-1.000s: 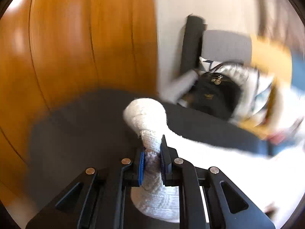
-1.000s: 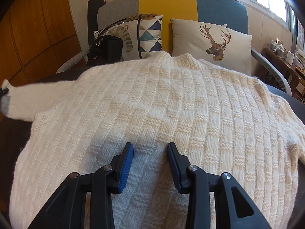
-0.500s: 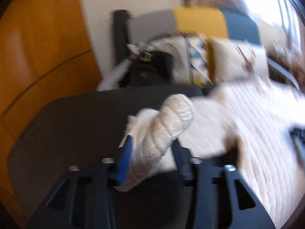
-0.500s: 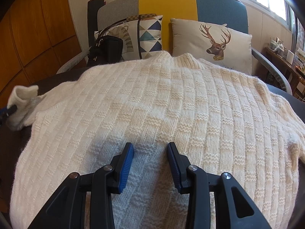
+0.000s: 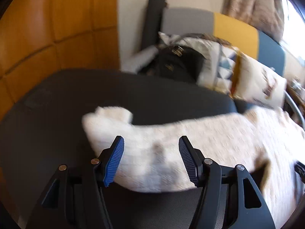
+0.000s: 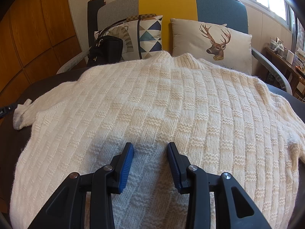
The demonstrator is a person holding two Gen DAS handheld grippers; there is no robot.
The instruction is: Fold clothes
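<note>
A cream knitted sweater (image 6: 171, 105) lies spread flat on a dark table (image 6: 11, 143), collar toward the sofa. Its left sleeve (image 5: 152, 152) rests bunched on the table (image 5: 57, 105), cuff (image 5: 112, 114) pointing left. My left gripper (image 5: 151, 143) is open, its blue pads standing wide on either side of the sleeve without pressing it. My right gripper (image 6: 150, 148) hovers low over the sweater's lower body, jaws apart, with flat knit under the gap and nothing pinched. The sleeve cuff (image 6: 21, 112) also shows at the far left of the right wrist view.
Behind the table stands a grey, yellow and blue sofa (image 6: 167, 3) with a triangle cushion (image 6: 148, 34), a deer cushion (image 6: 211, 42) and a black bag (image 6: 104, 49). Wooden wall panels (image 5: 47, 28) rise at the left. A cluttered shelf (image 6: 282, 51) sits at the right.
My left gripper let go of the sleeve: it was pinched and lifted, then the jaws spread and the sleeve dropped onto the table. The left gripper swung and sank. The right gripper stayed still.
</note>
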